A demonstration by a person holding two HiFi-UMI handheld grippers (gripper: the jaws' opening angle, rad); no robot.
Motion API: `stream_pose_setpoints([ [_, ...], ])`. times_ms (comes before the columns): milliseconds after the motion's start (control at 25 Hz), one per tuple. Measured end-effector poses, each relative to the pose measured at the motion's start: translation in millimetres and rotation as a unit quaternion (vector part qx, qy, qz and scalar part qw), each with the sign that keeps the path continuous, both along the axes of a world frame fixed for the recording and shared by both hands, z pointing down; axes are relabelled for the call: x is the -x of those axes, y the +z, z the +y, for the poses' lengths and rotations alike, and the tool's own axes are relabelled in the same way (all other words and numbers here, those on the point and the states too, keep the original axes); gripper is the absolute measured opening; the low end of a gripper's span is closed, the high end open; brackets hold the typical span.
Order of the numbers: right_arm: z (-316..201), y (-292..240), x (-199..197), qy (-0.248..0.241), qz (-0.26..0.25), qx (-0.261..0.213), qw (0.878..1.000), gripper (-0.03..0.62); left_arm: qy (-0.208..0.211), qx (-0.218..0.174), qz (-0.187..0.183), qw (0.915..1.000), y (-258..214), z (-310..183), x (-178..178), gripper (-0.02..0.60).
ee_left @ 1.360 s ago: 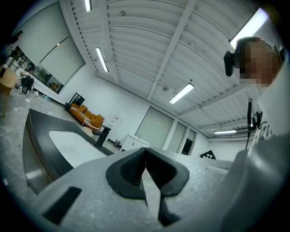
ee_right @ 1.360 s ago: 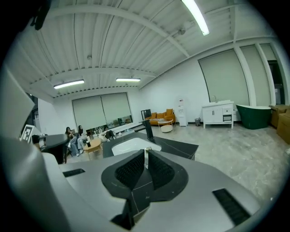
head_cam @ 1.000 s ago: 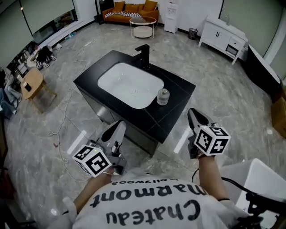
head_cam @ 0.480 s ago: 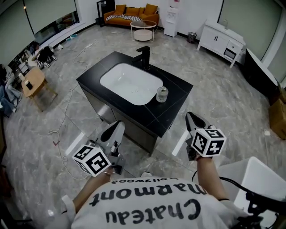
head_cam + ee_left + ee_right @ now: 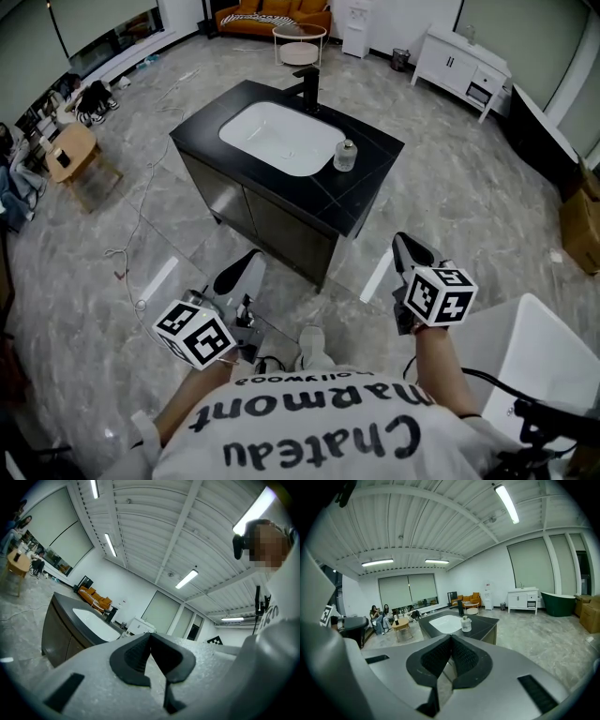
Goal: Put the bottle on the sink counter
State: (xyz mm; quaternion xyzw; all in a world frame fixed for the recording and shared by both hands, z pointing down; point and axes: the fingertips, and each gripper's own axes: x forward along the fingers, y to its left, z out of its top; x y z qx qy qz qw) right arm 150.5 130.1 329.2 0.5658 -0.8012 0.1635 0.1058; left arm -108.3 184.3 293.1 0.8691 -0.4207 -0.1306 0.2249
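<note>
A small clear bottle [image 5: 345,156] stands upright on the black sink counter [image 5: 373,161], just right of the white basin [image 5: 281,138]. It also shows in the right gripper view as the bottle [image 5: 466,623] on the counter [image 5: 480,625]. My left gripper [image 5: 240,270] and my right gripper [image 5: 409,248] hang well short of the cabinet, over the floor. Both are shut with nothing between the pads. In the left gripper view the left gripper [image 5: 151,637] points up past the counter [image 5: 77,616], and the right gripper [image 5: 451,639] faces the sink.
A black tap [image 5: 307,89] stands behind the basin. A white cabinet [image 5: 461,61] and an orange sofa [image 5: 277,14] lie far back. A wooden stool [image 5: 70,155] is at left, a white tub [image 5: 544,356] at lower right. Cables trail on the marble floor [image 5: 141,234].
The sink cabinet has slid up and away in the head view, as the person stepped back from it. Both grippers keep their places and stay shut.
</note>
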Motion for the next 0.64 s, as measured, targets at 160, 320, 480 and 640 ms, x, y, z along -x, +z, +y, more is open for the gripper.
stream_pose_setpoints([
  [160, 36, 5, 6, -0.003, 0.002, 0.008, 1.0, 0.014, -0.005, 0.004, 0.004, 1.0, 6, 36, 8, 0.015],
  [320, 65, 8, 9, -0.004, 0.002, 0.01, 1.0, 0.014, -0.005, 0.007, 0.004, 1.0, 8, 60, 10, 0.015],
  [480, 86, 20, 10, -0.005, 0.003, 0.023, 1.0, 0.014, -0.009, 0.006, -0.005, 0.9999, 10, 77, 11, 0.015],
  [640, 102, 27, 13, -0.006, 0.007, 0.033, 0.999, 0.014, -0.01, 0.008, -0.01, 0.9999, 12, 92, 13, 0.015],
])
